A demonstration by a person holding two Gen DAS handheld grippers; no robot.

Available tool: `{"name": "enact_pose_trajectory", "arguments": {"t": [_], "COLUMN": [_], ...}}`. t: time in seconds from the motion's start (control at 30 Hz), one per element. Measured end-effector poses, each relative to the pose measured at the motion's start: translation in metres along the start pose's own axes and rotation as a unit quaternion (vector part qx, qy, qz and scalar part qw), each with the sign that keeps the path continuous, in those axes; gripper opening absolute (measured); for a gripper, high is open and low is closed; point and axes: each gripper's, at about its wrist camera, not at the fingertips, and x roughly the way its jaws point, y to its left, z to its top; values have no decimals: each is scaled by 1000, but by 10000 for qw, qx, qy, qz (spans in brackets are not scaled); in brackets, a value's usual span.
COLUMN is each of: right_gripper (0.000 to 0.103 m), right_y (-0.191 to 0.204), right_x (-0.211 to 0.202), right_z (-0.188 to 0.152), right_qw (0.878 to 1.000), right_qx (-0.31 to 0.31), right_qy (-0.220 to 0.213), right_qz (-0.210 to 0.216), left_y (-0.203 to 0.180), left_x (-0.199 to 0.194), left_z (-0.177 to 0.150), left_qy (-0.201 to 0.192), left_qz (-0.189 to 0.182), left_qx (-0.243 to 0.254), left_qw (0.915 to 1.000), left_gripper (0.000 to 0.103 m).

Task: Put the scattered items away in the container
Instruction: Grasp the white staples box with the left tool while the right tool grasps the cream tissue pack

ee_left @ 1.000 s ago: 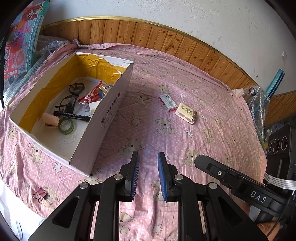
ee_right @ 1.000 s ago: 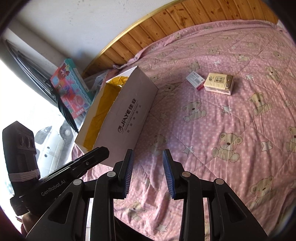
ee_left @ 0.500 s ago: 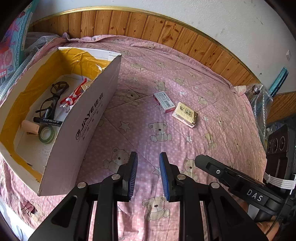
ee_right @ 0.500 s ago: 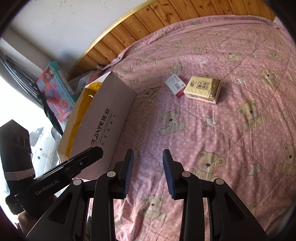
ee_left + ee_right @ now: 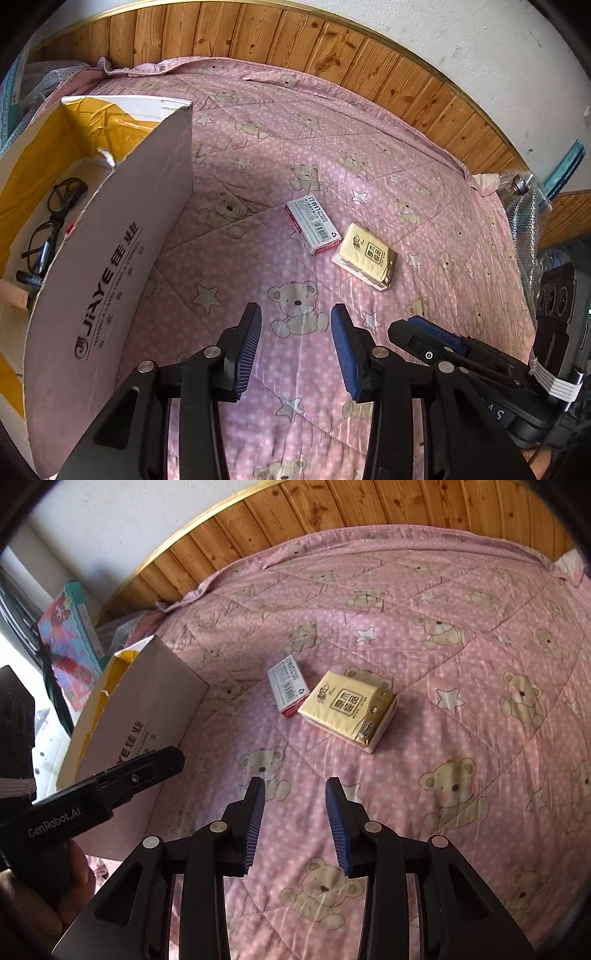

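Both grippers are hovering over the pink teddy-bear quilt [image 5: 295,122], nothing held in either. Left gripper [image 5: 295,350] has its blue-padded fingers spread w/ a clear gap, just quilt showing between them. Right gripper [image 5: 293,825] is the same deal: fingers apart, empty, pointing roughly toward the two loose items.

Those two items sit out in the middle of the quilt, ahead of both grippers. There's a small white box w/ red edge [image 5: 313,224] and barcode, lying flat, and right next to it a yellow tissue pack [image 5: 367,256], also flat. In the right wrist view the white box [image 5: 290,686] and tissue pack [image 5: 347,710] look like they touch or nearly touch at one corner, can't tell 100%.

The container is a cardboard box [image 5: 110,266] w/ "JIAYE" printed on its side, standing on the quilt on the left, well apart from the loose stuff. Inside it, from the left view, I can see black glasses [image 5: 55,214] and a dark marker [image 5: 31,278]; the rest is hidden behind the box wall. From the right view only the outer side of the cardboard box [image 5: 144,716] shows.

Wood panelling [image 5: 332,48] runs behind the bed, w/ a colourful toy box [image 5: 66,635] leaning off to the far left.
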Motion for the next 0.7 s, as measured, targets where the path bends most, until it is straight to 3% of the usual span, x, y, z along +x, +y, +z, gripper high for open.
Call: {"name": "enact_pose_trajectory", "arguments": {"t": [0.27,0.63,0.7], "right_gripper": [46,55,64], "right_y": [-10,1,4], "right_x": [22,71,78], "right_z": [28,38,36], "right_qw": [9913,9505,9412], "right_qx": [-1062,-2925,-3194], "right_qy": [-5,473,395], "right_qz": [-772,-934,-1023], "left_y": [-11,-15,-19], "left_x": [54,144,149], "left_z": [45,80,81], "left_qy": [189,711,573], "left_qz": [-150,-135,-115], "left_qx": [-243,-327,-142], "left_qw": [9994,9968,9982], "left_gripper": [57,59,65]}}
